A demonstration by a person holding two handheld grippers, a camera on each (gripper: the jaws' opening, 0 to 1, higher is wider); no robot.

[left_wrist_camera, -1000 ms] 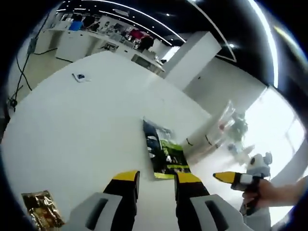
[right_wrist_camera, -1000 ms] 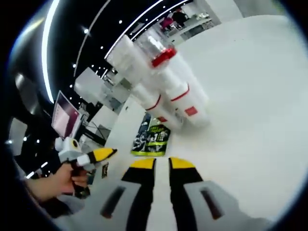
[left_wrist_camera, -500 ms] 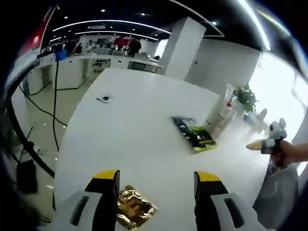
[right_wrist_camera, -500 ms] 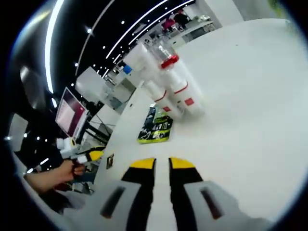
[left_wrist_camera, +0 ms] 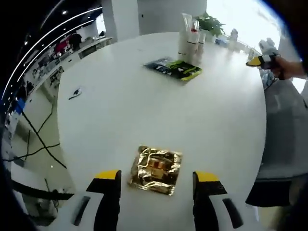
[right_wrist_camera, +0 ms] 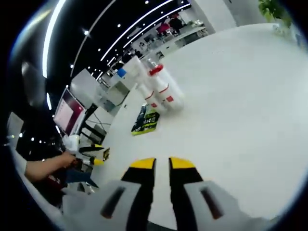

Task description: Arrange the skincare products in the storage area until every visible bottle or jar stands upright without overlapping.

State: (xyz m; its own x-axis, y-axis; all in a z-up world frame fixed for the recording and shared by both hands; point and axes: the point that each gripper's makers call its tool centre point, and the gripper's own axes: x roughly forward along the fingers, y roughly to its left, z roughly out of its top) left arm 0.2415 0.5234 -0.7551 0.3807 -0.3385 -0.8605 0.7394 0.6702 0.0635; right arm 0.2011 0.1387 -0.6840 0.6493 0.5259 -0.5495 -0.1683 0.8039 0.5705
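Note:
A tight cluster of white skincare bottles (left_wrist_camera: 189, 41) with red bands stands at the far side of the round white table (left_wrist_camera: 144, 115). The same bottles (right_wrist_camera: 157, 89), one with a red cap, lie well ahead of my right gripper (right_wrist_camera: 161, 163), whose jaws are shut with nothing between them. My left gripper (left_wrist_camera: 157, 176) is open, its jaws wide on either side of a crumpled gold foil packet (left_wrist_camera: 155, 169) lying on the table. In the left gripper view the right gripper (left_wrist_camera: 262, 60) is held by a hand at the far right edge.
A black and green packet (left_wrist_camera: 173, 68) lies flat just in front of the bottles, the same packet (right_wrist_camera: 146, 121) showing in the right gripper view. A small dark item (left_wrist_camera: 75, 92) sits near the table's left edge. A potted plant (left_wrist_camera: 211, 21) stands behind the bottles.
The left gripper opened wide and swung down over the gold packet, which now lies between its jaws. The right gripper drew back, so the bottles look smaller and farther.

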